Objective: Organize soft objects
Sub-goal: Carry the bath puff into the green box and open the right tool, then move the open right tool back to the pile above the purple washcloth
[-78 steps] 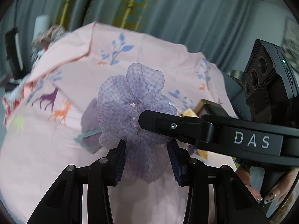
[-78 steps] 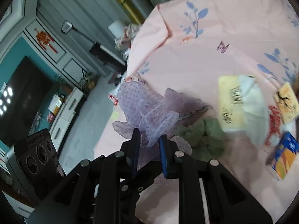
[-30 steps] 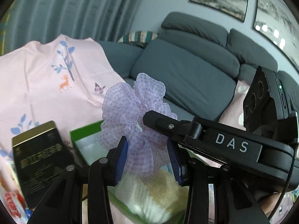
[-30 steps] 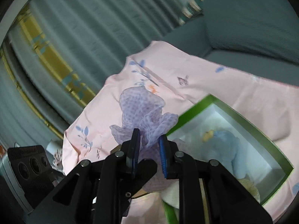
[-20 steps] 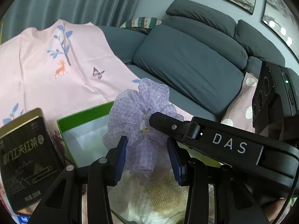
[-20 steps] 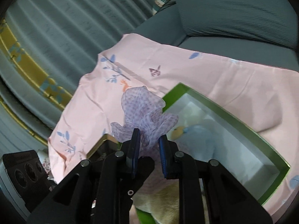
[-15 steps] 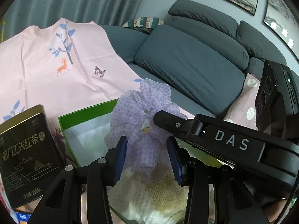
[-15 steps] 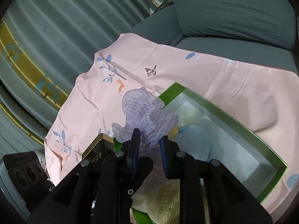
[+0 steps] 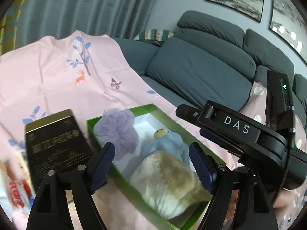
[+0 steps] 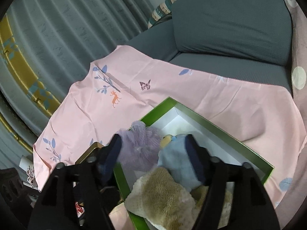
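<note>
A lilac gauze scrunchie lies free in the near-left corner of a green box with a white inside. Beside it in the box are a light blue plush toy and a cream and tan knitted cloth. My left gripper hangs above the box, its jaws opening wide, nothing between the pads. My right gripper is likewise opening over the box and touches nothing; its black body crosses the left wrist view.
The box sits on a pink printed sheet. A black and gold tin lies left of the box, with red and white packets beyond. A grey sofa and curtains stand behind.
Both grippers held the scrunchie over the box; both have opened and it has dropped into the box's corner. The left gripper shifted a little over the box.
</note>
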### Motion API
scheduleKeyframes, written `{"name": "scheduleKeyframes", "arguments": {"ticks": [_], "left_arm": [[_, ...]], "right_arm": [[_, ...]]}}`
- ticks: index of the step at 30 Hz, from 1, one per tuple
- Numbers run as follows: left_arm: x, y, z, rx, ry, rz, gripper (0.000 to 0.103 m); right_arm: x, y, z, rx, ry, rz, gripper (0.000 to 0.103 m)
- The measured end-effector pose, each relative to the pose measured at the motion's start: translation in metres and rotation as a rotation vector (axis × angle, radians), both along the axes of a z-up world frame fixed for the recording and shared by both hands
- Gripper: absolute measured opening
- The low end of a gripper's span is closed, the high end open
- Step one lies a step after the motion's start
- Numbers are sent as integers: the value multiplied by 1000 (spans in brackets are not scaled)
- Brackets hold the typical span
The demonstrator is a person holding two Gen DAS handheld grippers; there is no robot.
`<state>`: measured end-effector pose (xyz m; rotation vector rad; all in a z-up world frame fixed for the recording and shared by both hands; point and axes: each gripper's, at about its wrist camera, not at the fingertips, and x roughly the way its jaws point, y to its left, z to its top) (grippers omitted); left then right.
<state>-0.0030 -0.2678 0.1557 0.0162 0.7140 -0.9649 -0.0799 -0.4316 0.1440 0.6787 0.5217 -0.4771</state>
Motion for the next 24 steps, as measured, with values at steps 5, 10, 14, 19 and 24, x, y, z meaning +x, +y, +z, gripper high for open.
{"name": "scheduleKeyframes", "arguments": {"ticks": [5, 10, 14, 19, 24], "left_arm": [[-10, 37, 11, -34, -9, 61, 94], [-19, 79, 17, -33, -28, 146, 94], [-22, 119, 17, -12, -36, 249, 94], [-24, 177, 12, 1, -49, 382, 94], [-23, 236, -1, 0, -18, 501, 94]], "right_arm": [[-4, 20, 12, -64, 1, 20, 80], [-7, 42, 25, -131, -13, 47, 88], [-6, 63, 35, -184, -27, 93, 90], [-1, 90, 40, -262, -18, 154, 96], [4, 108, 38, -318, 31, 162, 98]]}}
